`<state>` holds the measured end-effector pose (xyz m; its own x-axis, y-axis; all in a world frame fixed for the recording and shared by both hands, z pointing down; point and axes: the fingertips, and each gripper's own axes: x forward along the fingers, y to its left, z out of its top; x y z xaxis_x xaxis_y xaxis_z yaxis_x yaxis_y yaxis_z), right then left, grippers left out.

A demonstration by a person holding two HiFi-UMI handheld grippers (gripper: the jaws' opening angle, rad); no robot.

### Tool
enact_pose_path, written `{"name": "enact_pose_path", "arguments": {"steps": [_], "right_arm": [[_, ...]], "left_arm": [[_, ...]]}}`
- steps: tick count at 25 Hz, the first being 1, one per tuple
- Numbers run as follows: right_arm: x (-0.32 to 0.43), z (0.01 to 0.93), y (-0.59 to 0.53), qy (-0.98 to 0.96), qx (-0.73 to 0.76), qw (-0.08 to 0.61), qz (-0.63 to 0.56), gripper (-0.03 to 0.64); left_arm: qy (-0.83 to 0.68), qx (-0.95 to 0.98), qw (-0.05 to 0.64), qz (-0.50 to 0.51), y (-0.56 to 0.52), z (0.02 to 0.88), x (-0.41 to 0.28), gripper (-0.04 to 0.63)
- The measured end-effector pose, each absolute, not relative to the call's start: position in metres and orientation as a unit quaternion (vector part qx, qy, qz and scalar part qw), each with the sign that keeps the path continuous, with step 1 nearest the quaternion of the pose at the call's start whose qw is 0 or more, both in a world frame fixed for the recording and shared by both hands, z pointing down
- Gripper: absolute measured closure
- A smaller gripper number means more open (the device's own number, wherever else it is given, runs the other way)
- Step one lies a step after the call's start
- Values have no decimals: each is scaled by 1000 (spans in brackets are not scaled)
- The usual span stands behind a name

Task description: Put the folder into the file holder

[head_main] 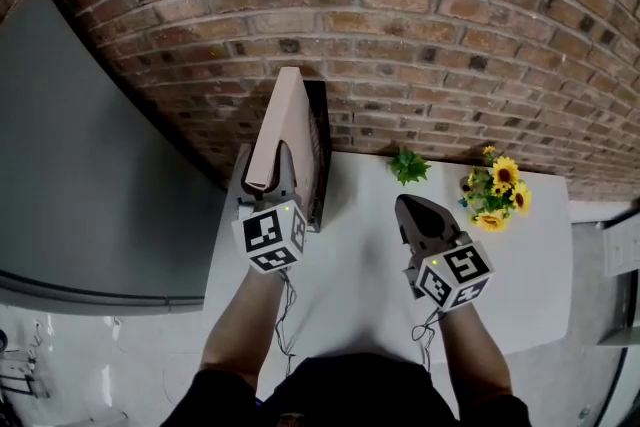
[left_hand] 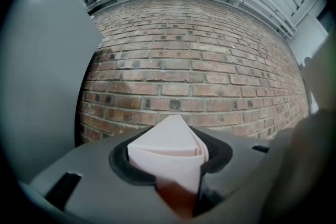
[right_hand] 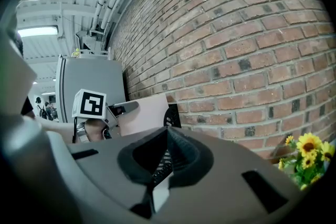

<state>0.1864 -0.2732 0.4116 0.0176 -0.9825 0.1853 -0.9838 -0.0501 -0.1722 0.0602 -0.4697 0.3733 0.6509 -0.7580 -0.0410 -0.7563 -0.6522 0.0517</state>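
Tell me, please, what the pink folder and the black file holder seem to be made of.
The folder: probably card or thin plastic, pale pink, matte; it stands stiff and flat, and its edge shows thin layers. The file holder: black, perhaps perforated metal or hard plastic; its wall shows cut-out slots. The look does not decide which.

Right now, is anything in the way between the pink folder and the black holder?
No, nothing visible. The left gripper holds the folder upright, right beside the file holder. The right gripper and the flowers are off to the side.
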Motion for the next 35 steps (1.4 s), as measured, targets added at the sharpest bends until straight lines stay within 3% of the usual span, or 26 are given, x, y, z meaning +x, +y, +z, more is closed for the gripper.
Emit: {"name": "enact_pose_path", "arguments": {"steps": [20,27,35], "right_arm": [[192,413,-263,-688,714,-4,129,614],[185,400,-258,-705,700,-2,111,614],[175,387,-248,-738,667,1,98,614]], "left_arm": [[-413,911,-3,8,-471,408,70,405],[-415,908,-52,-23,-448,376,57,393],[-446,892,-60,-50,-400,342,21,393]]}}
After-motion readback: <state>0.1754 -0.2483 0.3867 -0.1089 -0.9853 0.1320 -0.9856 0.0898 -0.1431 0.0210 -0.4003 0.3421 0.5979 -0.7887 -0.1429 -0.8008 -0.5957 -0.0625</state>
